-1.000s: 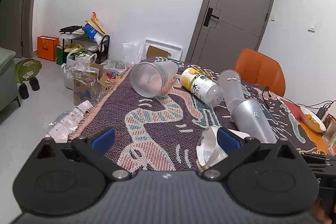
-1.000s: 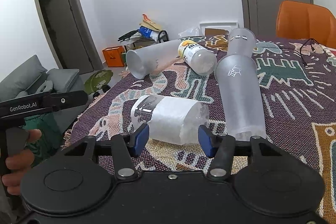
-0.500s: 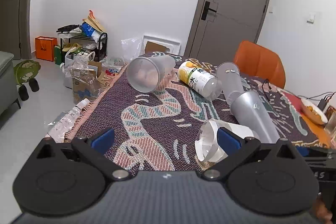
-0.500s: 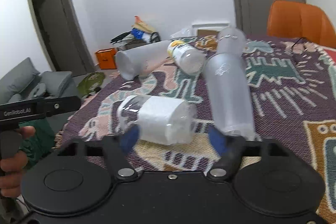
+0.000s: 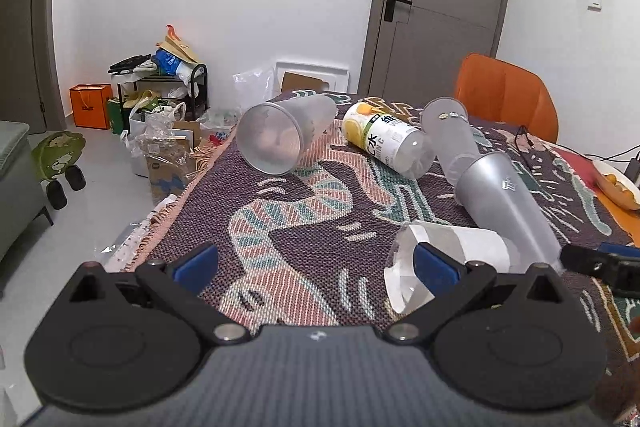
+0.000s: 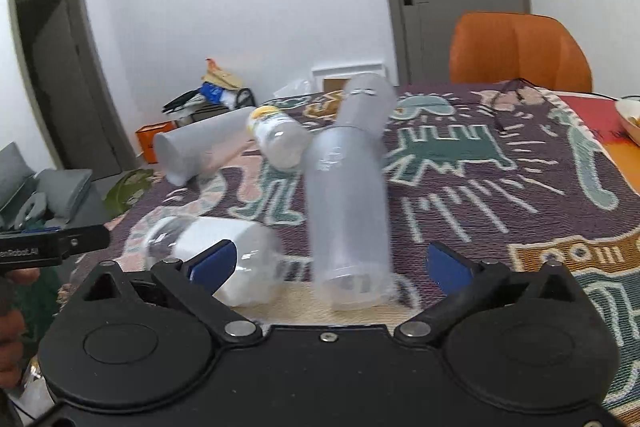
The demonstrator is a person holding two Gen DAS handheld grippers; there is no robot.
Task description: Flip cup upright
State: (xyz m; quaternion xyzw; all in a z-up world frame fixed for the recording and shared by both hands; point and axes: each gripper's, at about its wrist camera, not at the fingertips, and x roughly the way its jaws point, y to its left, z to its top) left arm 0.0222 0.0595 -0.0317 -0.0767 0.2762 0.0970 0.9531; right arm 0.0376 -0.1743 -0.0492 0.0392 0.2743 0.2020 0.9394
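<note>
Several plastic cups lie on their sides on a patterned cloth. A tall frosted cup lies between the fingers of my right gripper, which is open and wide. It also shows in the left wrist view. A clear cup with a white paper sleeve lies to its left, just beside my right gripper's left finger; in the left wrist view the sleeved cup sits partly behind the right finger of my open left gripper. A wide frosted cup lies farther back.
A yellow-labelled clear cup and another frosted cup lie toward the back. An orange chair stands behind the table. A dish of fruit and cables sit at the right. Bags clutter the floor at left.
My right gripper has opened wider and shifted right, from around the sleeved cup to around the tall frosted cup. My left gripper has risen a little and stayed open.
</note>
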